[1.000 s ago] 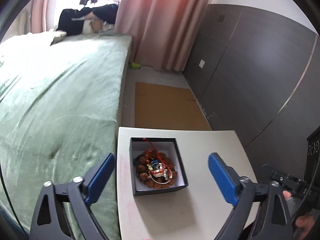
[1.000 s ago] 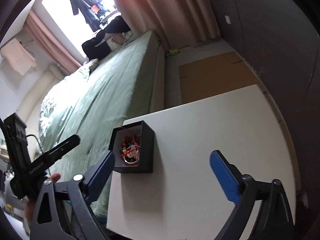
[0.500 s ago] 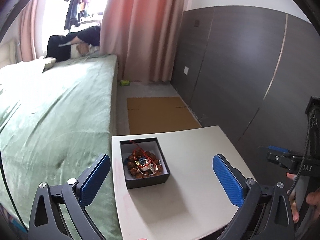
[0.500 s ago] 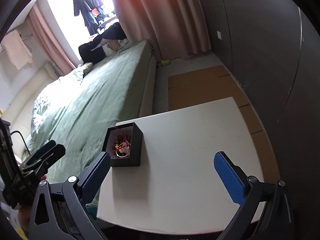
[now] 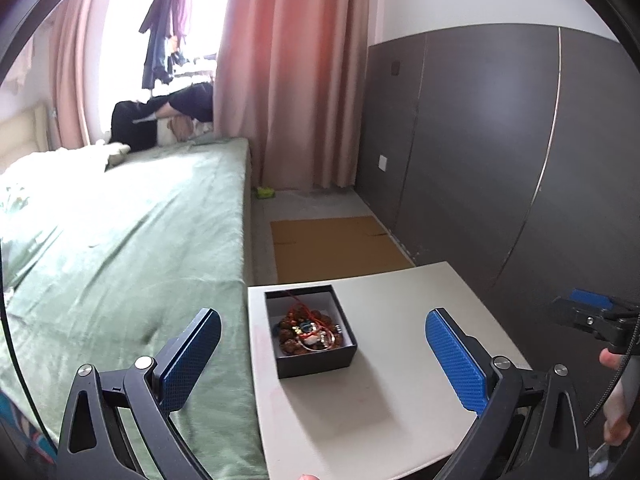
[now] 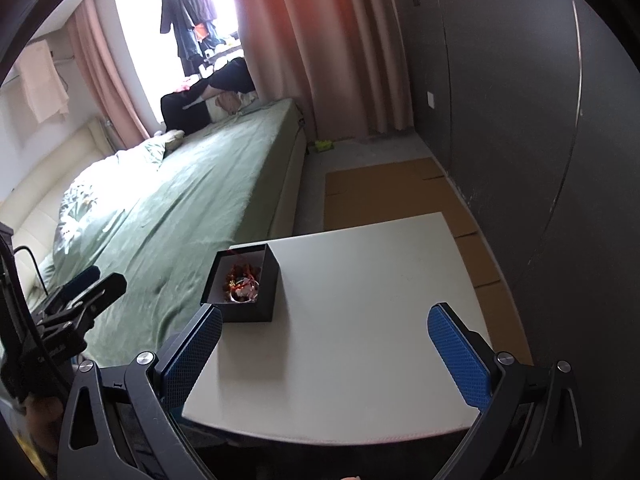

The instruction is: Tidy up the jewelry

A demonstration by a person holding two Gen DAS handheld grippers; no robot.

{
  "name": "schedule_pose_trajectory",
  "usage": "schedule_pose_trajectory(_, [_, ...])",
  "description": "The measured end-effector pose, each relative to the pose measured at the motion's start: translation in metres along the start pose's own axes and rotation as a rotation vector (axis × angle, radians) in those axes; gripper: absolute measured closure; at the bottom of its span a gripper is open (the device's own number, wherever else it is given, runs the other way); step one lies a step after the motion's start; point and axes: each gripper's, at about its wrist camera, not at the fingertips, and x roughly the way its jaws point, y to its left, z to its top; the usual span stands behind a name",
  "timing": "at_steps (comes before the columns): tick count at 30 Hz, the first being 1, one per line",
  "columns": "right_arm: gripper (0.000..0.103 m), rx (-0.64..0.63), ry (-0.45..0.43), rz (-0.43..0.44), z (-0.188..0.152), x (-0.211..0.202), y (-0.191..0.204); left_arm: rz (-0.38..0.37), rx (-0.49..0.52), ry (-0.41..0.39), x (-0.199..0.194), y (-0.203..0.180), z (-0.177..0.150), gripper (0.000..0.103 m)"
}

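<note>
A black square box (image 5: 316,358) with a white lining stands on the left part of the white table (image 5: 400,400). Inside lies a heap of jewelry (image 5: 308,330): brown bead bracelets, a red cord and silver rings. The box also shows in the right wrist view (image 6: 256,304), with the jewelry (image 6: 242,284) in it. My left gripper (image 5: 320,356) is open and empty, held back above the table's near side with the box between its blue pads. My right gripper (image 6: 324,356) is open and empty above the table's near edge, right of the box.
A bed with a green cover (image 5: 120,248) lies against the table's left side. A dark panelled wall (image 5: 500,160) stands on the right. Flat cardboard (image 5: 336,248) lies on the floor beyond the table, and pink curtains (image 5: 288,80) hang at the back.
Both grippers have pulled back and risen away from the box, so it looks smaller and the views tilt up toward the room. Both stay open.
</note>
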Motion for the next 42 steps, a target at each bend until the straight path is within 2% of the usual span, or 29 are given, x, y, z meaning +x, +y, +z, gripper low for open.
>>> schedule_pose_trajectory(6, [0.000,0.019,-0.008,0.017,-0.016,-0.001,-0.003,-0.001,0.010,0.000,0.000,-0.001,-0.004,0.001])
schedule_pose_trajectory(15, [0.000,0.012,-0.012,0.003,-0.018,0.006,0.000,0.007,-0.015,-0.006,0.001,-0.001,-0.005,0.001])
schedule_pose_trajectory(28, [0.000,0.008,0.006,-0.006,-0.022,0.011,0.005,0.063,-0.001,-0.009,0.004,0.002,-0.008,0.001])
schedule_pose_trajectory(42, [0.000,0.013,0.008,-0.009,-0.022,0.011,0.003,0.070,0.002,-0.012,0.006,0.003,-0.009,0.001])
